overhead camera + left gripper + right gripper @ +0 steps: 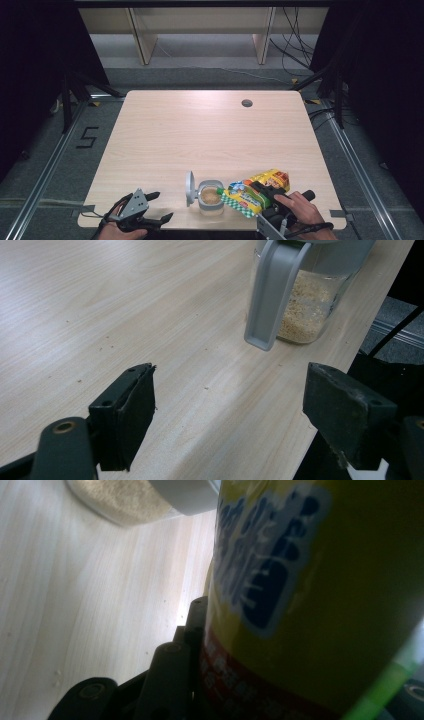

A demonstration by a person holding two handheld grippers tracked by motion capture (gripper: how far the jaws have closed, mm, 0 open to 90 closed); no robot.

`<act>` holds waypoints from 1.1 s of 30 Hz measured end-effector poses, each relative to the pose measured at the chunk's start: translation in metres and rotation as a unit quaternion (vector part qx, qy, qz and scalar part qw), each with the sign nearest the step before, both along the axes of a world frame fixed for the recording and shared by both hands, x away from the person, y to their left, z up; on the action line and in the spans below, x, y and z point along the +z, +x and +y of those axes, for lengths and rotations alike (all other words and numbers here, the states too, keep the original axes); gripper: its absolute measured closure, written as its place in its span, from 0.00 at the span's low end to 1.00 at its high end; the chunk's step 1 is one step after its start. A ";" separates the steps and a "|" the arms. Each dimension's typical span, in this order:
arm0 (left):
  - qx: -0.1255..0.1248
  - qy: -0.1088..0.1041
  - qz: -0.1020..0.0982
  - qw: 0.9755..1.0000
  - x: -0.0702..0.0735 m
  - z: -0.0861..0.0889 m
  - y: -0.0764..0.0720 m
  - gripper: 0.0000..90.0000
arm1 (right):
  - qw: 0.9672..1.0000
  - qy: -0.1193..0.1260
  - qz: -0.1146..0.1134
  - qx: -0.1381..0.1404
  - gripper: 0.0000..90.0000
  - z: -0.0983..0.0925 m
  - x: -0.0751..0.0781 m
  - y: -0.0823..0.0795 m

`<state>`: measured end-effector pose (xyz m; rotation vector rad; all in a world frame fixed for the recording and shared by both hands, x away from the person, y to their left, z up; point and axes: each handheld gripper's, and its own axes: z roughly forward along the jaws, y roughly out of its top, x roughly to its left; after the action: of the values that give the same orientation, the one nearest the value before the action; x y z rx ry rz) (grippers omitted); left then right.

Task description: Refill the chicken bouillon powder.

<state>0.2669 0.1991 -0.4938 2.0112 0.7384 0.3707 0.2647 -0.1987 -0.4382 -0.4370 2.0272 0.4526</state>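
A clear container (210, 197) of beige grains stands near the table's front edge, its grey lid (190, 188) flipped open to the left. A yellow printed bag (255, 192) lies tilted just right of it, its green-checked end at the container's rim. My right gripper (265, 192) is shut on that bag. In the right gripper view the bag (310, 605) fills the space between the jaws and the container (130, 497) sits above it. My left gripper (160, 207) is open and empty at the front left. Ahead of its jaws (230, 410) are the container (307, 310) and its hanging lid (272, 295).
The wooden table (200, 130) has a round cable hole (247, 103) at the back right. Its front edge runs right under both hands. Beyond the table are wooden shelf legs (142, 42) and loose cables (295, 50) on the floor.
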 end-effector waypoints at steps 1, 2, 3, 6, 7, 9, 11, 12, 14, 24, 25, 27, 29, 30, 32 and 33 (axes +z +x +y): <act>-0.001 -0.001 0.001 1.000 0.000 0.000 0.000 0.23 | 1.000 0.016 0.006 0.001 0.79 -0.002 -0.001 0.002; -0.001 0.000 0.001 1.000 0.000 0.000 0.000 0.23 | 0.999 0.030 0.015 -0.009 0.79 -0.003 -0.003 0.002; -0.006 0.004 -0.004 1.000 0.001 0.001 0.001 0.23 | 0.999 0.036 0.019 -0.008 0.79 -0.005 -0.003 0.004; -0.013 0.010 -0.004 1.000 0.001 0.002 0.002 0.23 | 0.999 0.047 0.018 0.005 0.79 -0.008 -0.002 0.009; -0.010 0.010 -0.008 1.000 0.001 0.002 0.002 0.23 | 0.998 0.057 0.025 0.003 0.79 -0.009 -0.003 0.010; -0.010 0.007 -0.007 1.000 0.001 0.001 0.002 0.23 | 0.998 0.064 0.024 -0.008 0.80 -0.013 -0.003 0.012; -0.002 0.017 0.001 1.000 0.001 0.002 0.002 0.23 | 0.998 0.064 0.023 -0.012 0.80 -0.015 -0.003 0.013; -0.002 0.013 0.001 1.000 0.001 0.002 0.002 0.23 | 0.998 0.062 0.023 -0.011 0.80 -0.015 -0.003 0.013; 0.001 -0.004 0.004 1.000 0.001 0.000 0.001 0.23 | 0.995 0.088 0.039 -0.026 0.80 -0.016 -0.005 0.011; -0.001 0.005 0.001 1.000 0.001 0.001 0.001 0.23 | 0.979 0.179 0.082 -0.048 0.82 -0.020 -0.005 0.023; 0.001 -0.003 0.004 1.000 0.001 0.000 0.001 0.23 | 0.977 0.189 0.082 -0.050 0.82 -0.021 -0.005 0.026; 0.003 -0.008 0.005 1.000 0.000 0.000 0.000 0.23 | 0.971 0.210 0.095 -0.056 0.82 -0.021 -0.006 0.031; 0.004 0.000 0.004 1.000 0.000 0.000 0.001 0.23 | 0.963 0.238 0.106 -0.068 0.82 -0.023 -0.008 0.038; 0.001 0.001 0.005 1.000 0.000 0.001 0.001 0.23 | 0.957 0.255 0.112 -0.078 0.82 -0.025 -0.009 0.040; 0.001 0.001 0.005 1.000 0.000 0.000 0.001 0.23 | 0.950 0.277 0.116 -0.085 0.83 -0.027 -0.010 0.047; 0.001 0.001 0.005 1.000 0.000 0.000 0.001 0.23 | 0.945 0.291 0.120 -0.090 0.83 -0.029 -0.011 0.051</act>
<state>0.2679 0.1995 -0.4937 2.0159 0.7476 0.3631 0.3160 -0.2274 -0.4496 0.1724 2.0184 0.9884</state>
